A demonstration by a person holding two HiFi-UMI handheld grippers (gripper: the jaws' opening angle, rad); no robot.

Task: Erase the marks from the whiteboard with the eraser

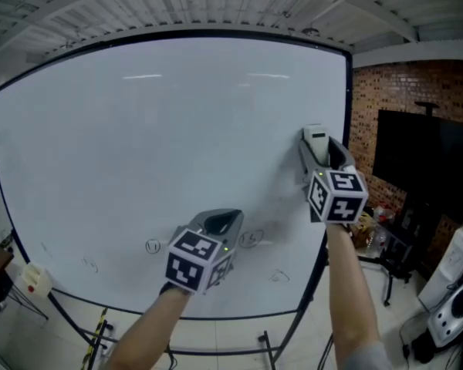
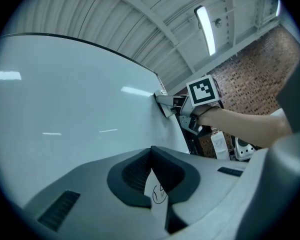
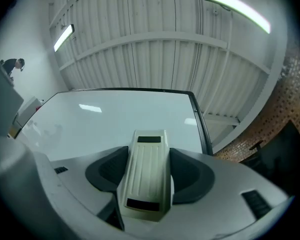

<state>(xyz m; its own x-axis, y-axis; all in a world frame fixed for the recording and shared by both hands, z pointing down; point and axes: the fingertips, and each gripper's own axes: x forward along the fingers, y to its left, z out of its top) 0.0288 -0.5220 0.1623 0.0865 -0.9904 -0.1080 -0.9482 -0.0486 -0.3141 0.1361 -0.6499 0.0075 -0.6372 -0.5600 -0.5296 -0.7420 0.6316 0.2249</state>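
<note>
Right hand-held gripper (image 1: 320,151) (with eraser (image 3: 146,174)) against whiteboard (image 1: 139,129)

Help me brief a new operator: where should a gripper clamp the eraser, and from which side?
Clamp its two long sides near the middle, coming from the ribbed back, as the right gripper does now. The eraser is a narrow block, so the jaws span it, and its wiping face stays free toward the whiteboard.

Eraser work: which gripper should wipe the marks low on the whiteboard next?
Right. The right gripper clamps the eraser at the whiteboard, above the marks. The left gripper sits nearer them but is shut and empty.
</note>
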